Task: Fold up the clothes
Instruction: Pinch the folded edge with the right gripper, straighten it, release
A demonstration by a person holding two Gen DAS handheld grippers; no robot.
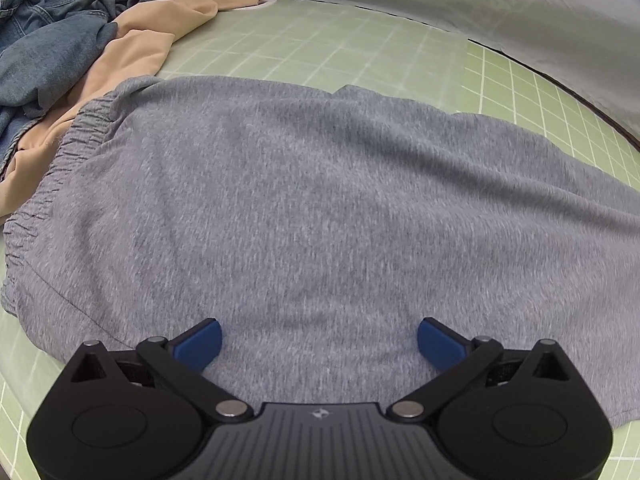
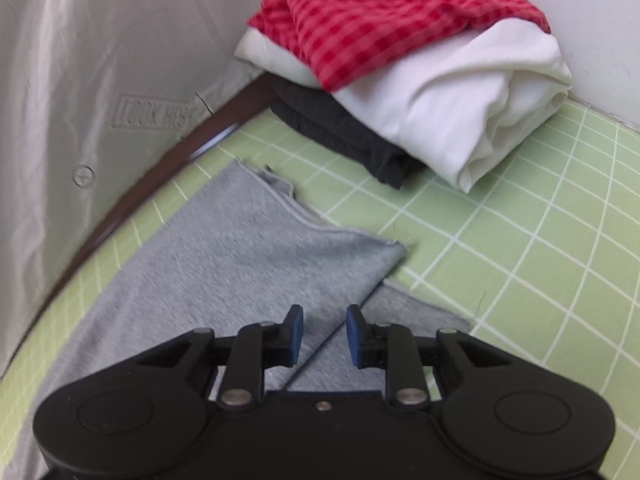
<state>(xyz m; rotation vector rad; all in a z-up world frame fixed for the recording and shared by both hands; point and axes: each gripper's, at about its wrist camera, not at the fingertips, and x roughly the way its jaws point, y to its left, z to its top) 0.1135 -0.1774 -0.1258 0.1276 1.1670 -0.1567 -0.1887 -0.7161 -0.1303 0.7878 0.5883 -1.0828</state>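
Grey sweatpants (image 1: 304,208) — beneath left hand-held gripper (image 1: 319,345)

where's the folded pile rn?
Right wrist view, top right: the folded pile sits in the far corner of the green mat against the wall, red check on top, white, then dark, just beyond the grey pants.

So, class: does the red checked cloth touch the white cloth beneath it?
Touching. The right wrist view shows the red checked cloth lying directly on the folded white cloth, no gap.
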